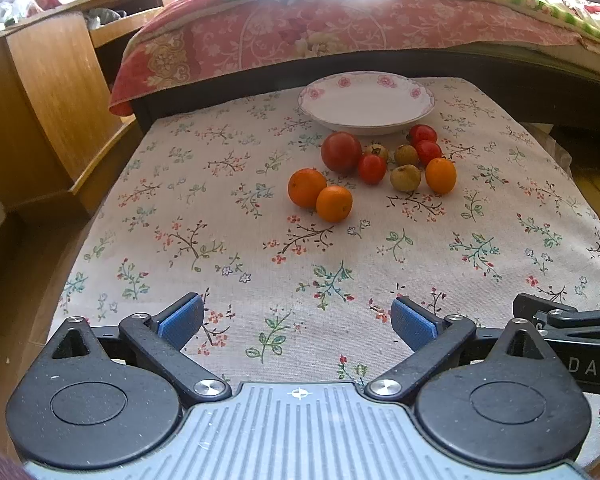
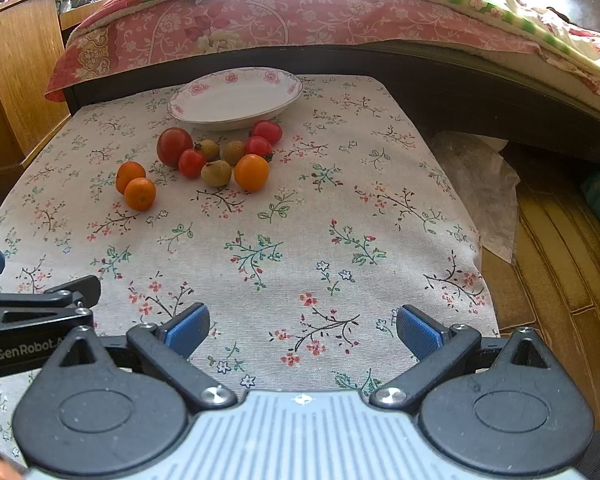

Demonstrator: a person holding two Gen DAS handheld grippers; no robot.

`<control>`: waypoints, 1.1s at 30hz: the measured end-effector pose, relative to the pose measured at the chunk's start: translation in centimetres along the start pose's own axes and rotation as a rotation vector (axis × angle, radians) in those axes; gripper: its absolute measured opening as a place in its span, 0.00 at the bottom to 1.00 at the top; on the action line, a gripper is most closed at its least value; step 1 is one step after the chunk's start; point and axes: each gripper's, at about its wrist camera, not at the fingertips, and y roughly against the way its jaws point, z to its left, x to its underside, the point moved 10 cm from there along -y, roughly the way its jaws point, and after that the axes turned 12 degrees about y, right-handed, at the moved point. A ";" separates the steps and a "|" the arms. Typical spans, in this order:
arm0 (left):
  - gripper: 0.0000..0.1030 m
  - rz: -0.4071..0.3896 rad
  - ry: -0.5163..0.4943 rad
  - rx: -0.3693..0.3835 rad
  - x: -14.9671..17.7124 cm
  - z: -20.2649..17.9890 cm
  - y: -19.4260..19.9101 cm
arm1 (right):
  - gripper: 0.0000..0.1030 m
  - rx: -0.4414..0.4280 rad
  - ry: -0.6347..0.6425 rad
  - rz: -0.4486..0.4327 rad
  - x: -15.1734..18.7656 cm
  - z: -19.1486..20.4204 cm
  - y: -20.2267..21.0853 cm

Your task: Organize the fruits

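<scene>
Still, both the left gripper [image 1: 296,318] and right gripper [image 2: 302,330] were wide apart, empty; a bumped orange [image 1: 334,203], mid-frame, could roll off the table [image 1: 180,248].

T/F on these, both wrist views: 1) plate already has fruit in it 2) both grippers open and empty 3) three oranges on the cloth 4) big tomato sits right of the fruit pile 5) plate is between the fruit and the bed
1) False. The plate is empty; all the fruit lies on the tablecloth.
2) True. The left gripper and right gripper are open, holding nothing.
3) True. Two oranges touch on the left; a third orange lies on the right.
4) False. The big tomato is at the left of the pile.
5) True. The bed lies behind the plate.
</scene>
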 end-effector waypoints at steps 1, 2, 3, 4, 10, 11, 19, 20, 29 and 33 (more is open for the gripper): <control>0.98 -0.001 -0.001 0.000 0.0 0.0 0.0 | 0.99 0.000 0.000 0.000 0.0 0.0 0.0; 0.98 -0.001 -0.002 -0.001 0.0 0.0 0.0 | 0.99 0.000 -0.001 0.001 0.0 0.0 0.0; 0.98 -0.002 -0.004 -0.001 0.0 0.0 0.0 | 0.99 0.000 -0.001 0.001 0.0 0.0 0.0; 0.98 -0.003 -0.006 -0.003 0.0 0.0 -0.1 | 0.99 -0.001 -0.001 0.001 0.1 0.1 0.0; 0.98 -0.006 -0.014 -0.007 0.0 -0.1 -0.1 | 0.99 -0.003 0.001 0.006 0.1 0.0 -0.2; 0.98 -0.007 -0.014 -0.007 -0.1 -0.1 -0.1 | 0.99 -0.003 0.001 0.006 0.1 0.0 -0.2; 0.98 -0.007 -0.016 -0.007 -0.1 -0.1 -0.1 | 0.99 -0.002 0.001 0.006 0.1 0.0 -0.2; 0.98 -0.007 -0.016 -0.007 -0.1 -0.1 -0.2 | 0.99 -0.003 0.001 0.006 0.1 0.0 -0.2; 0.97 -0.011 -0.028 -0.012 -0.2 -0.2 -0.3 | 0.99 -0.009 -0.001 0.014 0.1 0.0 -0.6; 0.97 -0.011 -0.033 -0.015 -0.1 -0.3 -0.4 | 0.99 -0.014 -0.006 0.024 0.2 0.0 -0.8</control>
